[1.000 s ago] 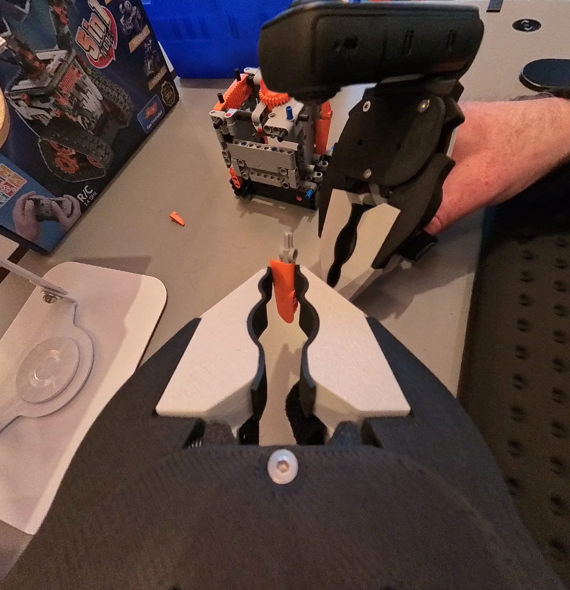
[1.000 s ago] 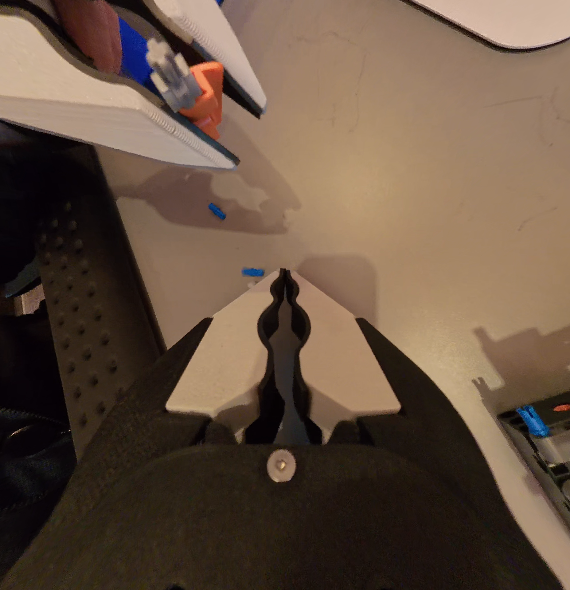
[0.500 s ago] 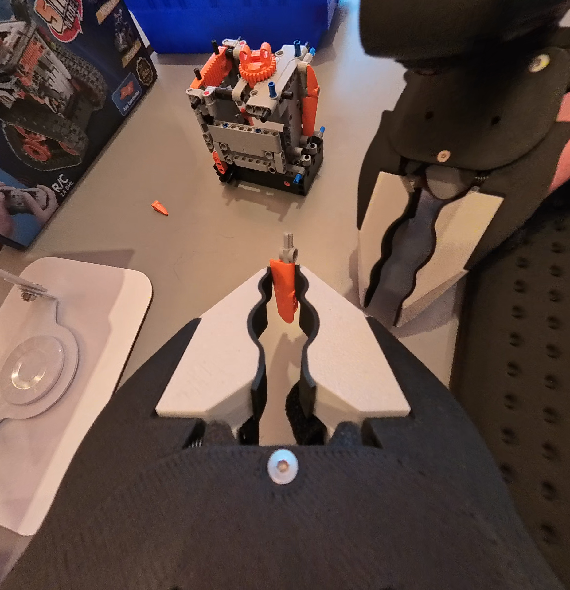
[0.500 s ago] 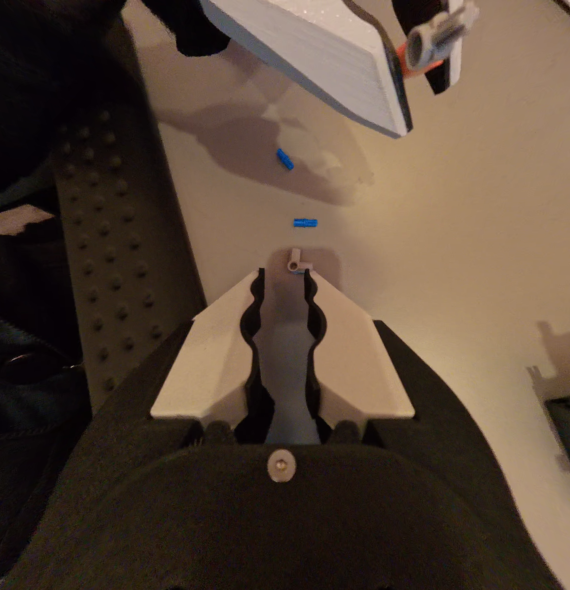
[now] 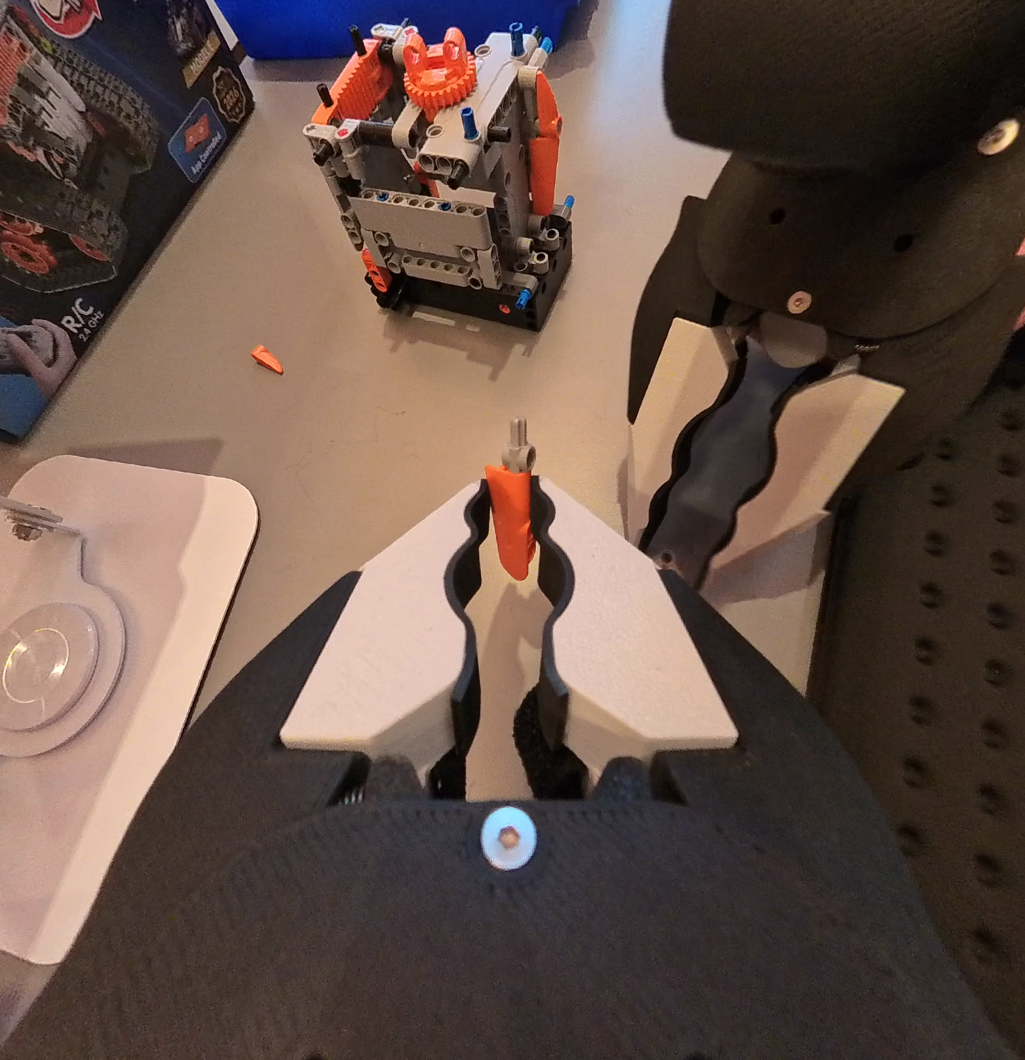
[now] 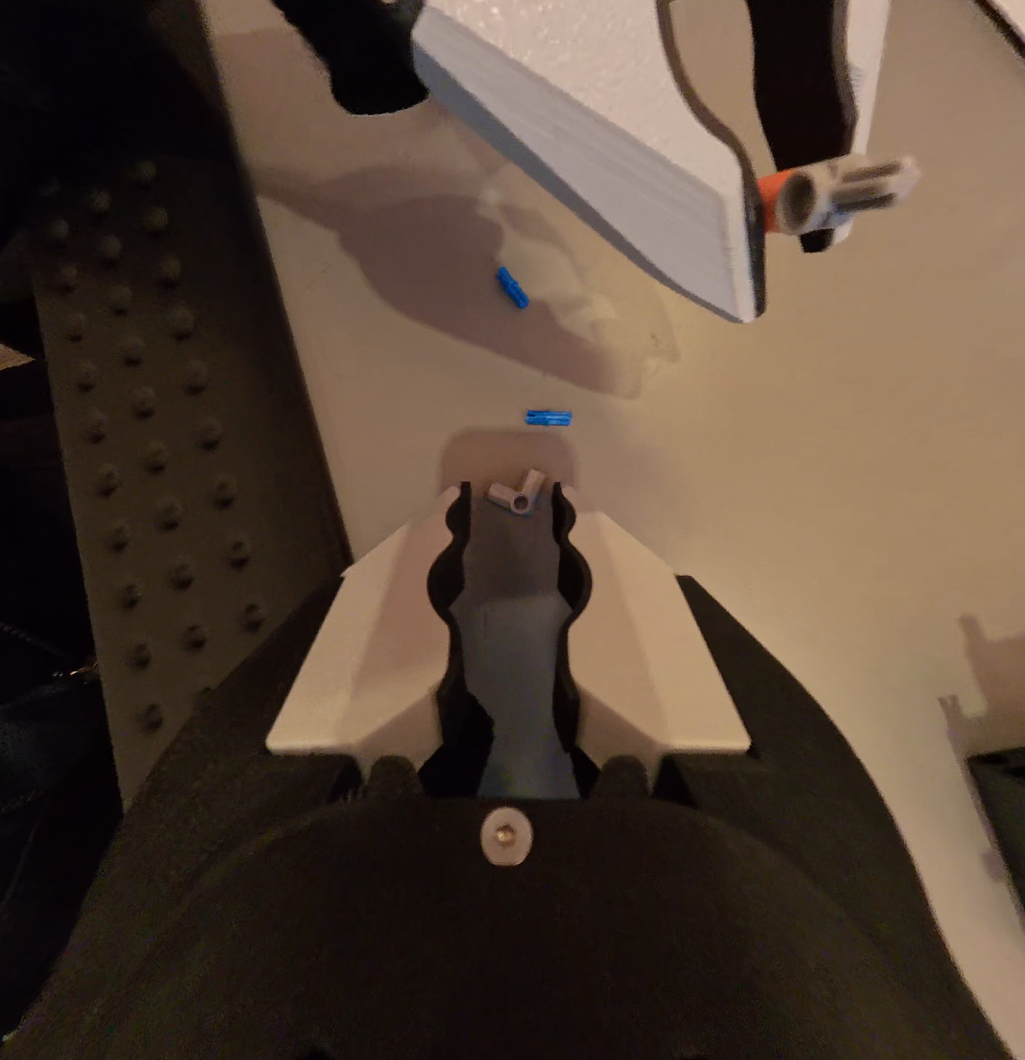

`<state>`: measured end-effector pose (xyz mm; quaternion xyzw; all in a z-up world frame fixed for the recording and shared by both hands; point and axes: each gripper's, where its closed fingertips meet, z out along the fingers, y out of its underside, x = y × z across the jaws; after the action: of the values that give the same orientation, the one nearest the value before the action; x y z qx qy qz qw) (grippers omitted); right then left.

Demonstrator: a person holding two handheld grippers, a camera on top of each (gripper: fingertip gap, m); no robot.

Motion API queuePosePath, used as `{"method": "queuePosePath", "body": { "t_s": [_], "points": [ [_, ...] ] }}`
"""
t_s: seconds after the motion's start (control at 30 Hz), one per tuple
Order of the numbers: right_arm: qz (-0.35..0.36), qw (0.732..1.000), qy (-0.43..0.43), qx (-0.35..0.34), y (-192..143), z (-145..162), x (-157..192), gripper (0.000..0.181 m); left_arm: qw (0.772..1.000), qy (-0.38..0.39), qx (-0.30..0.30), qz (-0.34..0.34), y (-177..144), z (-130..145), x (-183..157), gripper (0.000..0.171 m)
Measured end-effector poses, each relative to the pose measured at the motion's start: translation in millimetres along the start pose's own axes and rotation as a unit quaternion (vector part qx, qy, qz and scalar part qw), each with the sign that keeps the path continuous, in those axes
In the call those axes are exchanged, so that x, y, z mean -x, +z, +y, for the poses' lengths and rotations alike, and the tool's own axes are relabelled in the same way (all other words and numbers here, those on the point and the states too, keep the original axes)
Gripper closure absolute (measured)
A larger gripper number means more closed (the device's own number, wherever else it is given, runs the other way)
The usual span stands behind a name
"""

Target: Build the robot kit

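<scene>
Table (image 5: 338,413) surface lay under both tools, with the half-built orange-and-grey brick model (image 5: 441,189) well ahead of the left fingers and the printed toy box (image 5: 85,189) off to their left. Left gripper (image 5: 510,499) was clamped narrowly on an orange curved piece (image 5: 513,522) whose grey pin connector (image 5: 519,450) stuck out past the fingertips, as it had a second before. Right gripper (image 6: 510,493), shut a second earlier, had spread to a moderate gap, and a small grey angled connector (image 6: 516,496) lay on the table between its fingertips, not yet pinched. Two blue pins (image 6: 547,417) lay just beyond those fingertips.
</scene>
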<state>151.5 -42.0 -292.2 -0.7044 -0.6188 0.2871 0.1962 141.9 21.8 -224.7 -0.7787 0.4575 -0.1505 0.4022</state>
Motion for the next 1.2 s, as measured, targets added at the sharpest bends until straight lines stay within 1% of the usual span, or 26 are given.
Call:
{"method": "queuePosePath", "body": {
  "t_s": [0.1,0.23,0.3,0.4,0.47,0.5,0.57,0.67,0.73,0.77,0.8,0.87,1.0,1.2],
  "points": [
    [-0.022,1.0,-0.006,0.005,-3.7,2.5,6.1,0.148,1.0,-0.002,0.001,0.002,0.3,0.5,0.2,0.16],
    [-0.031,0.997,-0.069,0.013,-11.4,-0.7,4.6,0.148,1.0,-0.001,0.004,0.004,1.9,1.2,-0.3,0.16],
    [-0.038,0.994,-0.099,0.013,-9.1,-5.2,0.8,0.147,1.0,-0.002,0.006,0.004,2.5,1.7,-0.2,0.16],
    [-0.055,0.987,-0.141,0.045,1.3,1.6,-2.3,0.15,1.0,-0.004,0.007,0.006,2.6,3.2,0.5,0.16],
    [-0.089,0.984,-0.146,0.038,3.7,-0.4,4.3,0.152,1.0,-0.006,0.007,0.005,2.3,3.5,1.2,0.16],
    [-0.096,0.983,-0.15,0.037,4.3,-0.8,5.1,0.155,1.0,-0.007,0.007,0.006,2.3,3.4,1.3,0.16],
    [-0.092,0.983,-0.156,0.04,4.5,-0.6,4.0,0.162,1.0,-0.007,0.008,0.008,2.9,3.8,0.9,0.16],
    [-0.091,0.982,-0.161,0.04,3.5,1.5,6.6,0.162,1.0,-0.004,0.012,0.01,4.4,4.9,-0.8,0.16],
    [-0.099,0.983,-0.154,0.032,2.9,2.1,8.6,0.16,1.0,-0.003,0.015,0.011,5.0,5.7,-1.3,0.16],
    [-0.107,0.983,-0.149,0.03,2.2,2.5,10.6,0.153,1.0,-0.004,0.015,0.011,5.1,6.0,-1.2,0.16],
    [-0.11,0.983,-0.147,0.029,1.6,2.9,11.1,0.151,1.0,-0.005,0.016,0.013,5.3,6.3,-1.2,0.16],
    [-0.108,0.981,-0.157,0.029,0.7,4.6,10.9,0.15,1.0,-0.006,0.018,0.014,5.9,7.2,-1.4,0.16],
    [-0.098,0.981,-0.166,0.034,0.4,6.0,9.6,0.162,1.0,-0.005,0.022,0.016,7.6,8.9,-2.2,0.16],
    [-0.085,0.98,-0.178,0.032,-2.0,8.9,10.4,0.164,0.999,-0.006,0.027,0.022,8.4,11.1,-3.7,0.16]
  ]
}}
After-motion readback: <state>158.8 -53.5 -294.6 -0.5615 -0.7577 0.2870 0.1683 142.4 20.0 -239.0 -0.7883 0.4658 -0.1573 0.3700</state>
